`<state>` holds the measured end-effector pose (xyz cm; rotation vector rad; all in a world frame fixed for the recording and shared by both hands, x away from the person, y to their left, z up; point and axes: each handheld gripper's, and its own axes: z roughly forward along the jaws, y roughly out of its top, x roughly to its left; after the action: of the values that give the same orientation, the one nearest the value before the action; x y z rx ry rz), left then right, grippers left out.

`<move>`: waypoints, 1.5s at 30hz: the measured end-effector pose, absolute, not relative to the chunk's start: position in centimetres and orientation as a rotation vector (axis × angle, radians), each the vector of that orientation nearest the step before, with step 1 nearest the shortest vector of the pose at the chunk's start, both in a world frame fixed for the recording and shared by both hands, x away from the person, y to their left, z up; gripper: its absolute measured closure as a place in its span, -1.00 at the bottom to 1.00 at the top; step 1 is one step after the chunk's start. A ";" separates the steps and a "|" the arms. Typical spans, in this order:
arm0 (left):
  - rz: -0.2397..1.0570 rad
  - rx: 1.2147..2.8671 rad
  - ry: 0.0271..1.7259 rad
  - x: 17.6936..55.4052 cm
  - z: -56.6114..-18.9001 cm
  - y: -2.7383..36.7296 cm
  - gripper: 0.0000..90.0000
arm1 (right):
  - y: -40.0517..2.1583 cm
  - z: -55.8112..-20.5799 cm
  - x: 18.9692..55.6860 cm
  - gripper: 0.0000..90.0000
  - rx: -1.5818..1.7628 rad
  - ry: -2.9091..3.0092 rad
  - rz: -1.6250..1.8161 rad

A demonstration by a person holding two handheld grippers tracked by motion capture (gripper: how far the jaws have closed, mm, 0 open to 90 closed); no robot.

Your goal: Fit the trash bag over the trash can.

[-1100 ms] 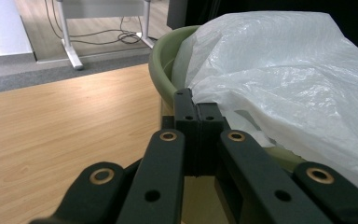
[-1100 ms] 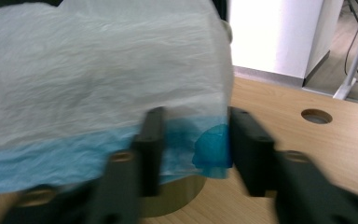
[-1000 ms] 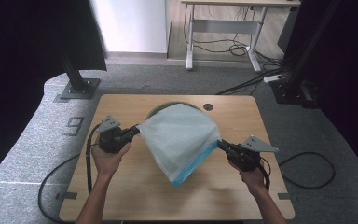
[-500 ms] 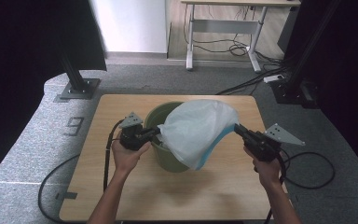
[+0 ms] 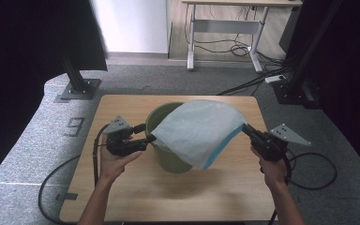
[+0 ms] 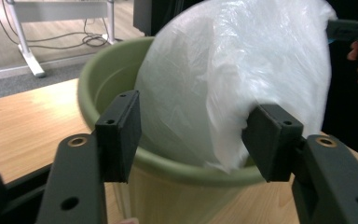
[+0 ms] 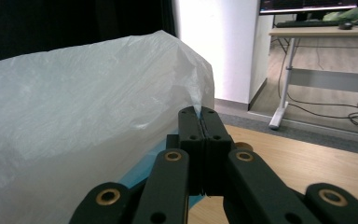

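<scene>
1. Over the green bucket (image 5: 166, 140) on the desk (image 5: 122, 187), the white bag (image 5: 199, 131) hangs; right gripper (image 5: 249, 132) pinches its edge.
2. Left gripper (image 6: 196, 140) has just been opening, its pads no longer pressing the bag; regrasp that edge and pull it over the rim.

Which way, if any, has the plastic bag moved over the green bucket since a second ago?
Yes. The plastic bag has moved up and toward the table's far right corner, uncovering the near left of the green bucket.
</scene>
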<state>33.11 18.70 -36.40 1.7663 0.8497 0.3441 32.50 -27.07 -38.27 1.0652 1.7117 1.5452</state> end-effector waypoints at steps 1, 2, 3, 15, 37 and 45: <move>0.320 1.740 0.840 32.7 -36.1 19.4 -0.16 | -27.1 -38.3 32.5 0.95 1.069 1.706 1.542; 0.320 1.740 0.840 32.7 -36.1 19.4 -0.17 | -27.2 -38.3 32.5 0.95 1.071 1.705 1.539; 0.294 1.709 0.832 32.2 -35.6 19.8 -0.18 | -27.2 -38.3 32.5 0.95 1.071 1.702 1.537; 0.310 1.797 0.782 31.8 -34.2 15.1 -0.22 | -23.6 -37.7 31.6 0.95 0.963 1.753 1.575; 0.278 1.894 0.805 33.1 -36.0 7.6 -0.50 | -19.6 -38.2 31.4 0.95 0.896 1.825 1.631; 0.304 1.917 0.845 33.4 -36.6 6.7 -0.23 | -19.5 -38.1 31.3 0.95 0.890 1.827 1.640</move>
<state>33.43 6.72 -36.62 1.9171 0.8446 0.3041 31.30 -19.45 -38.10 0.8904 1.8269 1.6398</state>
